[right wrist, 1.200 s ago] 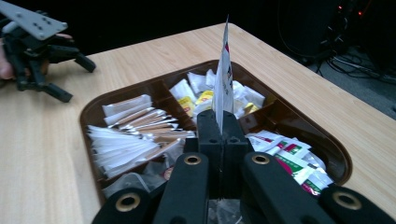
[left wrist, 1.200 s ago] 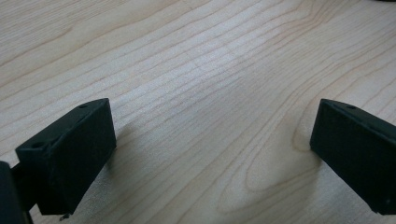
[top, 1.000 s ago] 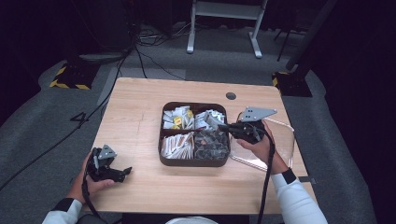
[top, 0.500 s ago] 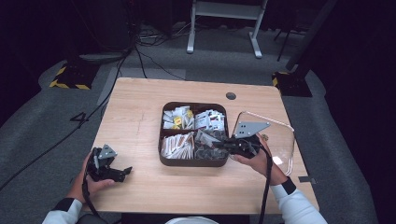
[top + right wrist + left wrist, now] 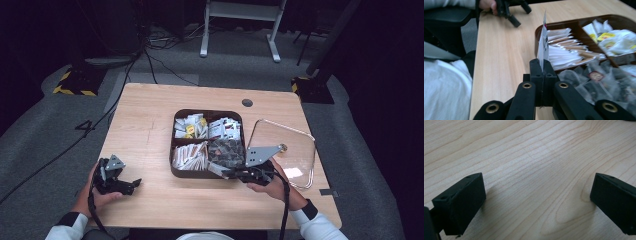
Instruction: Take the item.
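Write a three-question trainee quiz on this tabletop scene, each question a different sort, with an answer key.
1. True or false: the right gripper is shut on a thin white packet.
2. Multiple choice: the clear lid lies A) on top of the brown tray, B) on the table to the right of the tray, C) on the floor.
3. Fill in: the left gripper stands with its jaws ___ over bare wood.

Key: 1 true; the packet stands on edge between the closed jaws. 2 B. 3 open; nothing lies between them.
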{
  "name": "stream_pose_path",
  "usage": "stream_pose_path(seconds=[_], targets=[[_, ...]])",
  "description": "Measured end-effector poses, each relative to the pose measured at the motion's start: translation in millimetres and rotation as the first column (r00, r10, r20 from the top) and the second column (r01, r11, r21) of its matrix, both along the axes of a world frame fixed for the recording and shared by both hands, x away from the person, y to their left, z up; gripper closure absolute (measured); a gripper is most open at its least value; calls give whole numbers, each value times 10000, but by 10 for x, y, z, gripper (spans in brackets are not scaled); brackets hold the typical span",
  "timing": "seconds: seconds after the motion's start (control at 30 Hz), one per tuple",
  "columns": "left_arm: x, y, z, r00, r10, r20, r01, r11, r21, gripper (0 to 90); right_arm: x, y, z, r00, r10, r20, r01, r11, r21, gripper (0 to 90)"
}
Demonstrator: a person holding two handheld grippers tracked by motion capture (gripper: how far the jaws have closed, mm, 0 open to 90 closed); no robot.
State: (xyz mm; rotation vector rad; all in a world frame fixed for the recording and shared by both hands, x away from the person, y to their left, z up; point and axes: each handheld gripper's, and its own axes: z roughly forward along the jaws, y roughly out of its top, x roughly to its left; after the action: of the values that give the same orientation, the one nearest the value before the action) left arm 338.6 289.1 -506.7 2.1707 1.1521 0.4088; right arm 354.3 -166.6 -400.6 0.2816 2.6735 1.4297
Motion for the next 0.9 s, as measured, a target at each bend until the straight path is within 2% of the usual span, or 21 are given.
stream_pose_path(seconds=[0.5, 0.9], targets=[[-2, 0, 0, 10000, 20, 8, -20, 10000, 8, 4, -170, 116, -275, 9959, 734, -525, -773, 9941, -764, 900], [-10, 1, -1, 10000, 60, 16, -60, 10000, -4, 5, -222, 181, -419, 9912, 1006, -860, -1093, 9886, -1032, 900]])
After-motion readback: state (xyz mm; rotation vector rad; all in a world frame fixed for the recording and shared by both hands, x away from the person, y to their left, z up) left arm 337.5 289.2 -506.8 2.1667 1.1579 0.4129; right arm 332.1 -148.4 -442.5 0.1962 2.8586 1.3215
